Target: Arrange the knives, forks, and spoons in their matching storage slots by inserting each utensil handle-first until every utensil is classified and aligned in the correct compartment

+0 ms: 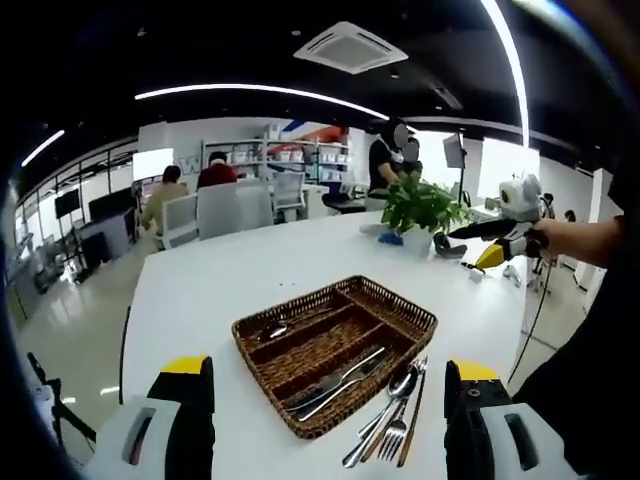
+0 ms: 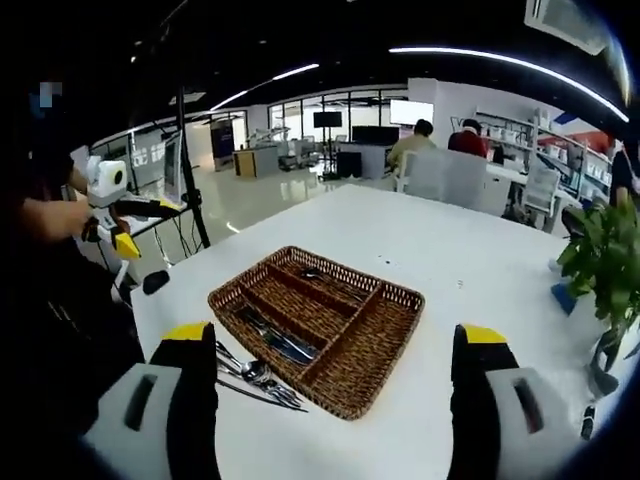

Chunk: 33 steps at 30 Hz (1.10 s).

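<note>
- Left tool (image 1: 325, 425): jaws spread wide, holding nothing, raised over the near edge of the desk (image 1: 230, 280).
- Right tool (image 2: 335, 400): jaws likewise spread and unladen, above the desk's edge; also seen from the left gripper view, held in a hand (image 1: 556, 238) off to the right, near the plant.
- Tray (image 1: 335, 352): wicker, with long slots, lying on the desk just ahead of both tools, between the left tool's jaws.
- Knives (image 1: 338, 383): two or so, lying in the tray slot nearest the left tool.
- Spoon (image 1: 272, 331): one small piece, type unsure, in a farther slot.
- Loose cutlery (image 1: 392, 418): spoon, fork and others in a pile on the desk, touching the tray's side, just inside the left tool's right jaw.
- Plant (image 1: 420, 208): potted, beyond the tray, well away from the left tool.
- Background: seated people, chairs, shelving.
</note>
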{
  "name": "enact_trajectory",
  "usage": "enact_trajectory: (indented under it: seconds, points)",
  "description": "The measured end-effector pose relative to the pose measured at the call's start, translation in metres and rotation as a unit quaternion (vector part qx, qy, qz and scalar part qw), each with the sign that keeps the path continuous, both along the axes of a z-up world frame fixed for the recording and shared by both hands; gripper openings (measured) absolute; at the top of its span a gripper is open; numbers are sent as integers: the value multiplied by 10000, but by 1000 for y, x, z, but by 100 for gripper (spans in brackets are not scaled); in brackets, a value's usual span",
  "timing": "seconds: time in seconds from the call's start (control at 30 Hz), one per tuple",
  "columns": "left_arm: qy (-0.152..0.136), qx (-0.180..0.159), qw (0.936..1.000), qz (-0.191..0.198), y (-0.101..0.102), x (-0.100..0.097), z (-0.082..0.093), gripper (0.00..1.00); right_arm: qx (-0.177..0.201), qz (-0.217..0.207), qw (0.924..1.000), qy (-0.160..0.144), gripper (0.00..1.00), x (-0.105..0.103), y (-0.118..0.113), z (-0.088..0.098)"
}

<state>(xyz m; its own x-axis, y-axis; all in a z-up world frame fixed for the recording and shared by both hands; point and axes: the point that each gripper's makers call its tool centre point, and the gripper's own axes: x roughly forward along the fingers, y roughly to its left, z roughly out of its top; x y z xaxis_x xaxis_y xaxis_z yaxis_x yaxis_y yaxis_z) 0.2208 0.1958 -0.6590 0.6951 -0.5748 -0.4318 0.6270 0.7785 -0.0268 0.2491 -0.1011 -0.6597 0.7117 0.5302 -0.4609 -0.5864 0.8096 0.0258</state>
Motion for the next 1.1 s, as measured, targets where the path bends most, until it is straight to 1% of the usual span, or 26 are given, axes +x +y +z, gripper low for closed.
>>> enact_trajectory:
  seconds: [0.1, 0.17, 0.4, 0.5, 0.67, 0.8, 0.9, 0.97, 1.0, 1.1]
  points:
    - [-29, 41, 10000, 69, 1, -5, 1, 100, -56, 75, 10000, -22, 99, -4, -2, -3]
    - [-57, 37, 10000, 58, 1, -10, 4, 100, -20, 51, 10000, -6, 99, -8, -6, -4]
    - [-86, 192, 9998, -57, 3, -9, 3, 100, 30, -31, 10000, -73, 99, -10, -8, -2]
    - [-86, 221, 9996, -145, 1, -10, 6, 100, 185, -134, 9997, -74, 99, -11, -5, 2]
    - [-115, 237, 9995, -186, -2, -16, 10, 100, 89, -55, 9999, -64, 99, -13, 1, -2]
    - [-85, 324, 9991, -271, -4, -19, 6, 100, 87, -107, 9998, -129, 99, -14, -2, 3]
    - [-61, 342, 9989, -309, -6, -18, 4, 100, 71, -158, 9998, -139, 99, -17, -7, 3]
    - [-49, 420, 9984, -373, -8, -18, 1, 100, 61, -174, 9997, -157, 99, -18, -10, 4]
    - [-37, 551, 9975, -444, -9, -18, -2, 100, 66, -196, 9996, -172, 99, -19, -12, 5]
    - [-43, 753, 9956, -560, -12, -17, -6, 100, 50, -243, 9995, -178, 99, -22, -18, 5]
